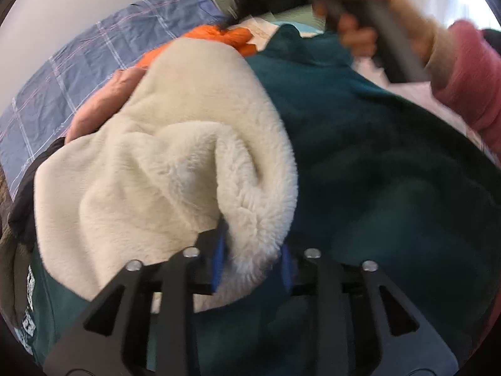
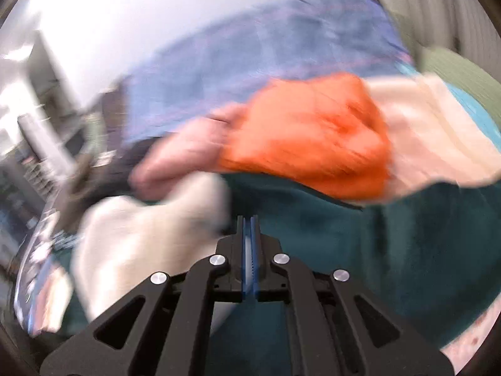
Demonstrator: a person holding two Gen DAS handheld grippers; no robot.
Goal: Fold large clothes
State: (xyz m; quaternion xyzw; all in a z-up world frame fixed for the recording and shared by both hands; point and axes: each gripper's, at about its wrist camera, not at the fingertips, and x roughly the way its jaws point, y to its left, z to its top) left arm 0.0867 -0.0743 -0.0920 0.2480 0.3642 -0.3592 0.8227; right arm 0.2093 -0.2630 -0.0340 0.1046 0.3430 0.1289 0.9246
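A large dark teal fleece garment (image 1: 391, 169) with a cream fluffy lining (image 1: 175, 144) lies spread over the bed. My left gripper (image 1: 252, 260) is shut on a thick fold of the cream lining, which bulges between its blue pads (image 1: 219, 263). In the right wrist view, which is motion-blurred, the teal garment (image 2: 391, 250) and cream lining (image 2: 147, 238) show below my right gripper (image 2: 250, 235), whose blue pads are pressed together with nothing visible between them. The right gripper also shows in the left wrist view, held by a hand (image 1: 369, 15) above the garment's far edge.
An orange garment (image 1: 231, 37) (image 2: 313, 138) lies beyond the teal one. A blue checked bedcover (image 1: 94, 62) (image 2: 250, 50) lies behind. A pink-sleeved arm (image 1: 469, 72) is at the right. Shelves and furniture (image 2: 31, 125) stand at the left.
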